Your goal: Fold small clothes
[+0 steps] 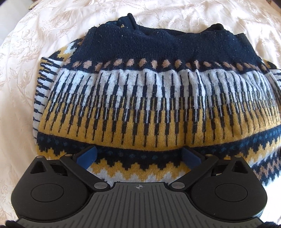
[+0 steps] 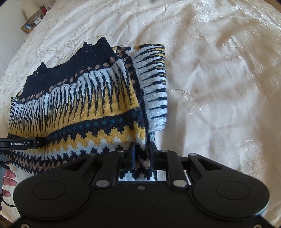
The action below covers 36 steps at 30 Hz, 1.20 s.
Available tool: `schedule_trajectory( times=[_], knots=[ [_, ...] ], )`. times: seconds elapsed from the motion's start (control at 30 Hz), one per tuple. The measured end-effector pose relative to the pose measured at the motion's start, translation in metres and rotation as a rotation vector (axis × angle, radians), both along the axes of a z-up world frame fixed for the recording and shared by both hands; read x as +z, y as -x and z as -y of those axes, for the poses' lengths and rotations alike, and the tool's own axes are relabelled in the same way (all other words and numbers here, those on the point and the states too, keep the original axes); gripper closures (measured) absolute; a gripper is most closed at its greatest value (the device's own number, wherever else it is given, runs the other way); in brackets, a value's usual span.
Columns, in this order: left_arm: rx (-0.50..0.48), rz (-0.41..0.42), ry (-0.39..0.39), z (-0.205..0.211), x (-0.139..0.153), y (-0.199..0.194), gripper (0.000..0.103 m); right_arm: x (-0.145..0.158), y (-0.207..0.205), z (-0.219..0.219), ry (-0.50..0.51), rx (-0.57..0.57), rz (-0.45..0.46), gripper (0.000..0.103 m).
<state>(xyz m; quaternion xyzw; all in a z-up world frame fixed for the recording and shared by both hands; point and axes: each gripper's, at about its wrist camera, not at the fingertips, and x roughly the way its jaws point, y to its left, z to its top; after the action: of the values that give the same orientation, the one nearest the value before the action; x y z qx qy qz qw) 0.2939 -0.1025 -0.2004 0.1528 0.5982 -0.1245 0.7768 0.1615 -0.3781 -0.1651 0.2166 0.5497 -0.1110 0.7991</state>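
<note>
Left gripper (image 1: 138,155) spread wide over the patterned sweater (image 1: 149,98), pinching nothing; right gripper (image 2: 142,154) clamps the sweater's edge. Beyond them, cream embroidered bedspread (image 2: 219,79).

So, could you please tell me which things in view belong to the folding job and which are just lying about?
Part of the job:
- patterned sweater, lying partly folded
- bedspread it lies on
- left gripper, open over the sweater
- right gripper, shut on the sweater's edge

Just lying about:
- lamp
- small clock
- framed picture
</note>
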Motion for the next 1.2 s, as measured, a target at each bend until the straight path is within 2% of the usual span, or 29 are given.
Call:
schedule_trajectory(
  times=[0.03,0.07,0.27,0.43,0.77,1.2],
  knots=[
    [0.000,-0.002,-0.002,0.000,0.000,-0.001,0.000,-0.001,0.001,0.002,0.001,-0.007,-0.003,0.060],
    [0.002,-0.003,-0.004,-0.002,0.000,-0.001,0.000,-0.002,0.003,0.004,-0.004,-0.012,-0.003,0.055],
    [0.008,0.000,-0.010,-0.002,-0.005,0.002,0.000,-0.007,0.013,0.016,-0.051,-0.038,0.003,0.049],
    [0.015,0.015,0.016,-0.007,-0.004,0.010,0.000,-0.007,0.014,0.018,-0.064,-0.033,0.004,0.043],
    [0.017,0.020,0.027,-0.007,-0.004,0.008,0.000,-0.012,0.009,0.018,-0.167,-0.020,0.023,0.002],
    [0.021,0.025,0.032,-0.008,-0.006,0.010,0.000,-0.029,-0.022,0.031,-0.283,-0.009,0.037,0.000]
  ],
)
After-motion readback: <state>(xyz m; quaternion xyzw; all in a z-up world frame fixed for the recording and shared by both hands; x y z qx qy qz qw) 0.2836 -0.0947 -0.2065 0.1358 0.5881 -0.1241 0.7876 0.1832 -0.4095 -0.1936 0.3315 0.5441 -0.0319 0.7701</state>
